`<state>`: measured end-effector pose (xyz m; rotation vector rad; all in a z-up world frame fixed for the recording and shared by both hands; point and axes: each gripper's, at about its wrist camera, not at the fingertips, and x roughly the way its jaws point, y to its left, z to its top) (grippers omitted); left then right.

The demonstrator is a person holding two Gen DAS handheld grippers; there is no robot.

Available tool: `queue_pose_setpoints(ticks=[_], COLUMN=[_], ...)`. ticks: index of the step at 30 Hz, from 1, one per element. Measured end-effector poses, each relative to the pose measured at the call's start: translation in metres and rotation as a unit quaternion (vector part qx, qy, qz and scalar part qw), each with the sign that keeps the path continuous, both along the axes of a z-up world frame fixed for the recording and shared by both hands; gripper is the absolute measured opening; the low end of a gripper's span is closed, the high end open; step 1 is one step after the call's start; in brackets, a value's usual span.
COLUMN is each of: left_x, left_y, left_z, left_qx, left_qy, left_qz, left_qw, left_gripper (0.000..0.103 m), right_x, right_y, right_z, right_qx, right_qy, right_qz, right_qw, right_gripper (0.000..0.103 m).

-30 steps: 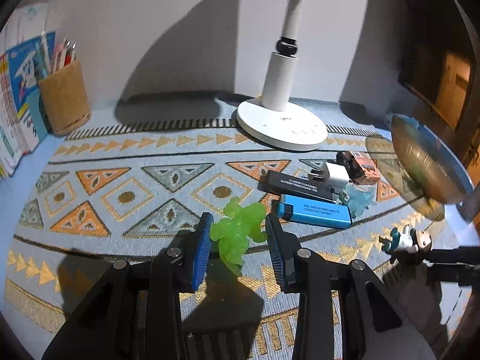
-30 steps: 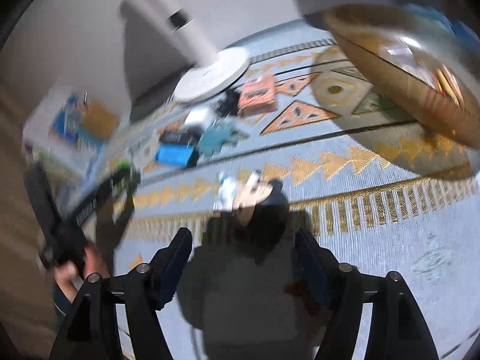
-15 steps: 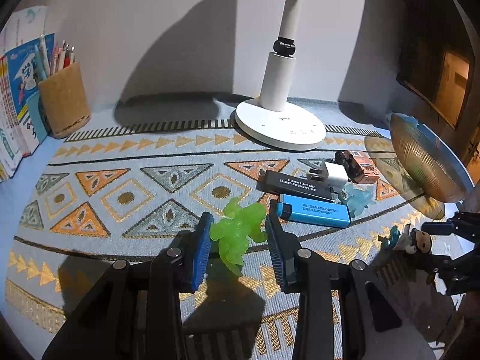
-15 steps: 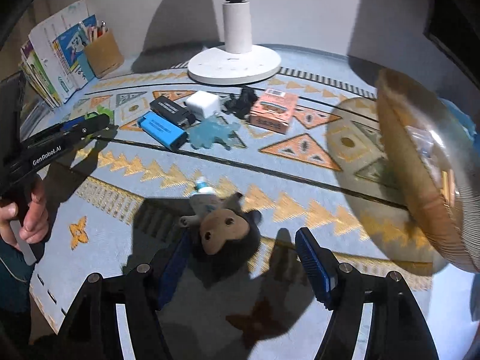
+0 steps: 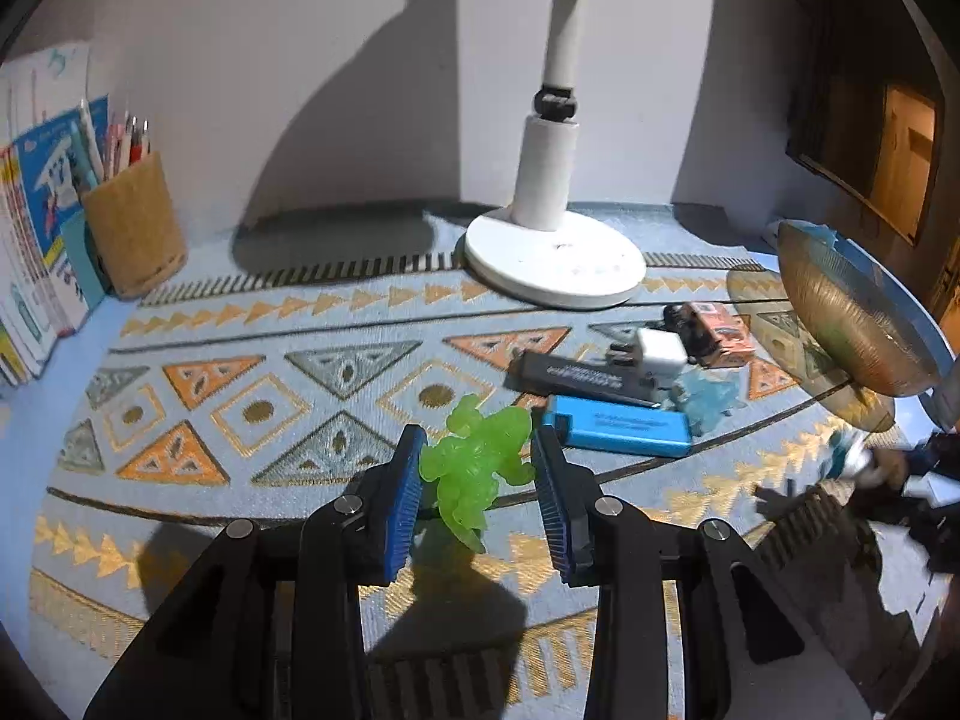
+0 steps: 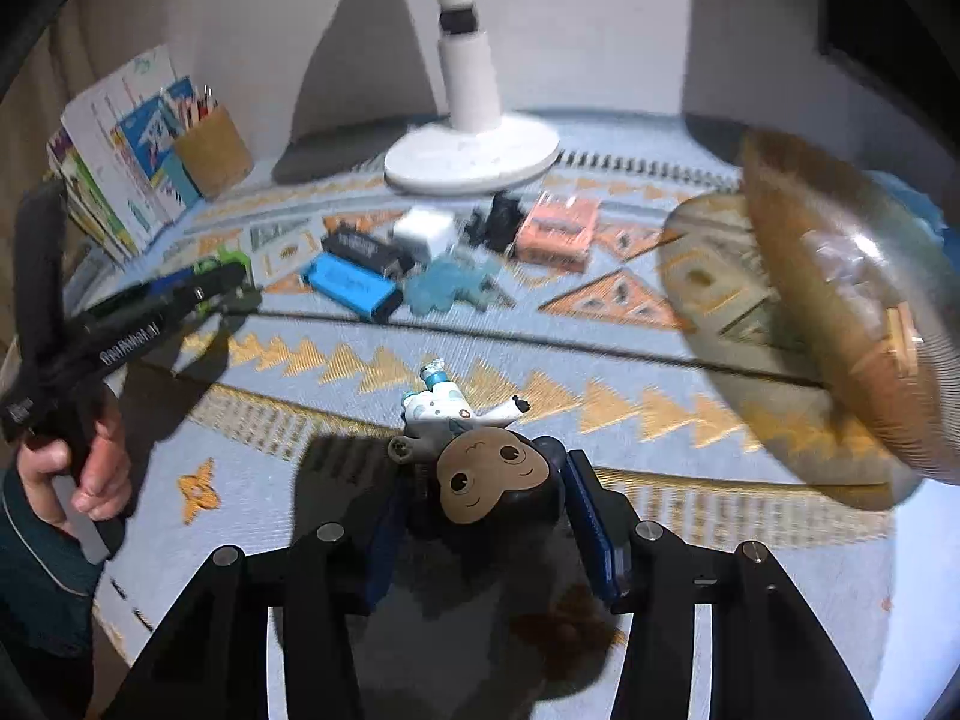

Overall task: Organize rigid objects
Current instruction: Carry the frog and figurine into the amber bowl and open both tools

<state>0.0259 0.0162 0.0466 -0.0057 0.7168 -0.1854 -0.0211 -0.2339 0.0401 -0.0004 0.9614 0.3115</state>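
Right gripper [image 6: 480, 516] now pinching, likely, the brown-faced toy figure [image 6: 486, 474]; left gripper [image 5: 477, 495] still spread around green rubbery monster toy [image 5: 477, 465].

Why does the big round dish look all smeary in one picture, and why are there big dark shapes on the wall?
Right wrist view: the dish and the small things by the lamp are smeared by motion blur, while the doll between the right gripper fingers stays sharp. Left wrist view: mostly crisp, blurred only at the right edge; hard light throws dark shadows on the wall, and the fisheye lens bends the edges.
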Motion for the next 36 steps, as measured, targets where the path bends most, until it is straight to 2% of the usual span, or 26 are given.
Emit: queue_pose_setpoints(ticks=[3,7,13,19,22,24,28,32,36], left_x=[-0.011,-0.023,-0.028,-0.015,-0.002,0.006,0.032,0.049,0.06], left_y=[-0.005,-0.027,-0.071,-0.141,-0.183,-0.206,-0.256,-0.283,-0.302], left_z=[0.028,0.063,0.109,0.148,0.161,0.162,0.144,0.109,0.082], left_qx=[-0.036,-0.036,-0.084,-0.092,-0.104,-0.107,-0.1,-0.094,-0.081], left_qy=[-0.021,-0.061,-0.079,-0.099,-0.099,-0.09,-0.054,-0.004,0.03], left_qz=[-0.016,-0.042,-0.117,-0.186,-0.215,-0.227,-0.238,-0.237,-0.239], left_qw=[0.999,0.9966,0.9865,0.9732,0.9659,0.9639,0.9646,0.9669,0.9671], left_gripper=[0.033,0.033,0.033,0.033,0.033,0.033,0.033,0.033,0.033], right_x=[-0.01,-0.02,-0.043,-0.049,-0.046,-0.04,-0.029,-0.014,-0.003], right_y=[-0.012,-0.034,-0.091,-0.164,-0.201,-0.224,-0.254,-0.264,-0.269], right_z=[0.029,0.066,0.106,0.133,0.141,0.14,0.125,0.107,0.09], right_qx=[0.003,-0.003,-0.012,-0.008,0.005,0.013,0.043,0.038,0.032], right_qy=[-0.037,-0.085,-0.144,-0.158,-0.146,-0.13,-0.106,-0.085,-0.067], right_qz=[-0.014,-0.046,-0.12,-0.221,-0.282,-0.32,-0.344,-0.348,-0.346], right_qw=[0.999,0.995,0.982,0.962,0.948,0.938,0.932,0.933,0.935], right_gripper=[0.049,0.049,0.049,0.049,0.049,0.049,0.049,0.049,0.049])
